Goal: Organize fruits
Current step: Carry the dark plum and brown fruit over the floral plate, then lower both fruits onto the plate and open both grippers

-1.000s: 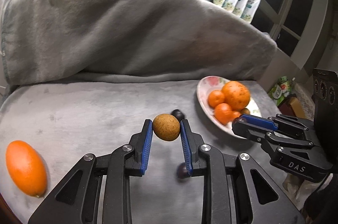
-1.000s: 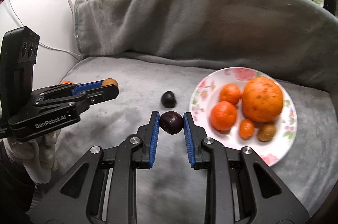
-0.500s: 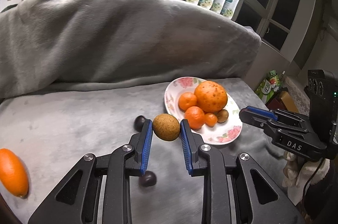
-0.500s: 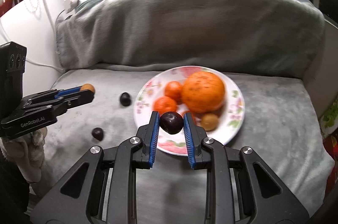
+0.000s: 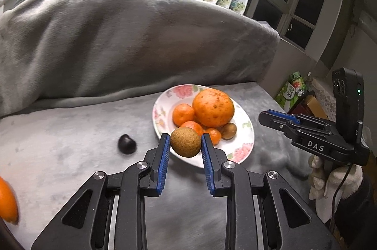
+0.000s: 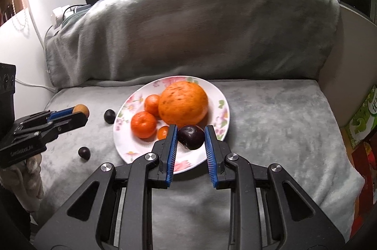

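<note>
Plate (image 6: pixel 221 113): holds large orange (image 6: pixel 183 104), mandarins.
Right gripper (image 6: pixel 191 135): fingers pinching dark plum (image 6: pixel 190 136), now arrived over plate; release likely next.
Left gripper (image 5: pixel 185 142): fingers pinching brown fruit (image 5: pixel 185 142), newly at plate's near rim.
Loose plums (image 6: pixel 109 116) on grey surface (image 6: pixel 271 113): remaining.

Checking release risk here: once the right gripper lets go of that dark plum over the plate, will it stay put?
The dark plum is round and smooth-skinned, so it will probably roll a little. The floral plate dishes inward, and the big orange sits just behind, likely stopping it.
</note>
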Action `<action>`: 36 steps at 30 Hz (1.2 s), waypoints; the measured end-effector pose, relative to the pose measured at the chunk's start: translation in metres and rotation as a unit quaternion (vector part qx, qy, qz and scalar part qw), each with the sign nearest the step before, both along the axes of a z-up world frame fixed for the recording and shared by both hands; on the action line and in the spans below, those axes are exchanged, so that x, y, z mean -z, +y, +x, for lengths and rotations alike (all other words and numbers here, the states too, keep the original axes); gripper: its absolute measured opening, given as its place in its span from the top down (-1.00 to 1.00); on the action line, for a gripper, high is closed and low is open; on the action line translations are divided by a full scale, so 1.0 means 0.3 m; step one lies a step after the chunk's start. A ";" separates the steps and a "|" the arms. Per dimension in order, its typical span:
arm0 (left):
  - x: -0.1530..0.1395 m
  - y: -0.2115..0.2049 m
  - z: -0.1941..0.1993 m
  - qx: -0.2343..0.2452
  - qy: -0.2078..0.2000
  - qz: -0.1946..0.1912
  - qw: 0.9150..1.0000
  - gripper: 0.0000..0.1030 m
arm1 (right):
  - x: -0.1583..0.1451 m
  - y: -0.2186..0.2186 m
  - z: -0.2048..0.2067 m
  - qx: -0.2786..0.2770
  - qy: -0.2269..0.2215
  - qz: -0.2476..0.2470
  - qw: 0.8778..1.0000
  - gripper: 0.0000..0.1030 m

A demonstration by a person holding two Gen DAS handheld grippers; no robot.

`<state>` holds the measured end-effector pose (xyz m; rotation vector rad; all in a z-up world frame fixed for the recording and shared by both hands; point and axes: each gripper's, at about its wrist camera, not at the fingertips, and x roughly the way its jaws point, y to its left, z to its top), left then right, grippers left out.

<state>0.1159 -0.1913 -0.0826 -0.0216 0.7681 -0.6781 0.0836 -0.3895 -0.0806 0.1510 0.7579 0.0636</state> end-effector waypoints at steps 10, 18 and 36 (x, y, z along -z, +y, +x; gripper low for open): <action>0.010 -0.080 -0.004 0.019 0.002 0.009 1.000 0.51 | 0.041 -0.039 0.019 0.000 0.008 0.007 1.000 0.53; 0.018 -0.117 0.002 0.026 0.000 0.019 0.999 0.51 | 0.053 -0.027 0.032 -0.011 0.010 0.013 1.000 0.53; 0.044 -0.153 0.008 0.043 -0.002 0.032 0.999 0.51 | 0.062 -0.017 0.073 -0.015 0.019 0.021 0.999 0.53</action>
